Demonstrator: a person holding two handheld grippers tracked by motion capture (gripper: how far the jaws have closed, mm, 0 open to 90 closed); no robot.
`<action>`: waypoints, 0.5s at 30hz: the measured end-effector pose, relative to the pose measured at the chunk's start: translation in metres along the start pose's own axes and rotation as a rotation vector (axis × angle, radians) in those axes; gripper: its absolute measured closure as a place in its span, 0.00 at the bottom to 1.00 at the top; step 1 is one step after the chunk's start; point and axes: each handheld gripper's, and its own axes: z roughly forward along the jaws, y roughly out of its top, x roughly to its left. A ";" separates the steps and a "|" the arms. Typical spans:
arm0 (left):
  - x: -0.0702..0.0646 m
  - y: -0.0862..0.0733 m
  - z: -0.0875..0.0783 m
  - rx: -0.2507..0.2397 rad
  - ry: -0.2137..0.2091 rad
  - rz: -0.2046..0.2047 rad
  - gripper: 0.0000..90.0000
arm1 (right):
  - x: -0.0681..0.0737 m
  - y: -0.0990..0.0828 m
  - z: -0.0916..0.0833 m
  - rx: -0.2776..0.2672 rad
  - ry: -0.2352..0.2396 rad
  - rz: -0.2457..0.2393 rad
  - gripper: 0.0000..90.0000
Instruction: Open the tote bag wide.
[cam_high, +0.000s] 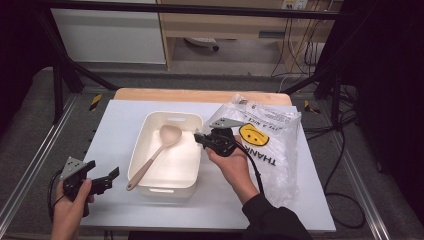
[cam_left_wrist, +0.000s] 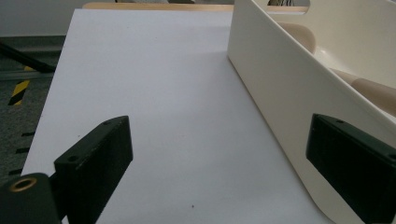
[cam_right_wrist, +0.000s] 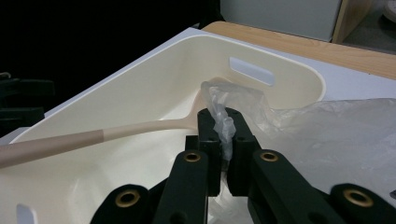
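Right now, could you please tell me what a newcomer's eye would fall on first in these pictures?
Most striking is the clear plastic bag with its yellow smiley face, lying on the right of the white table; the right gripper is shut on a bunched edge of it. Next comes the cream bin at the table's middle, with a beige spoon lying slantwise inside. The left gripper is open at the near left.

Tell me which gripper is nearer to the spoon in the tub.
Right. The right gripper, shut on the plastic bag, hangs at the tub's right rim, beside the spoon's bowl. The left gripper sits open outside the tub's left wall, farther off.
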 end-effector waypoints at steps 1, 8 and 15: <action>0.000 0.000 0.000 0.002 0.002 0.001 0.08 | 0.000 0.001 0.002 0.002 -0.004 0.000 0.97; -0.001 0.000 0.000 -0.002 0.000 0.002 0.08 | 0.002 0.005 0.008 0.012 -0.017 0.004 0.88; -0.001 0.001 0.000 -0.004 0.001 0.004 0.08 | 0.008 0.008 -0.004 0.011 -0.047 -0.012 0.38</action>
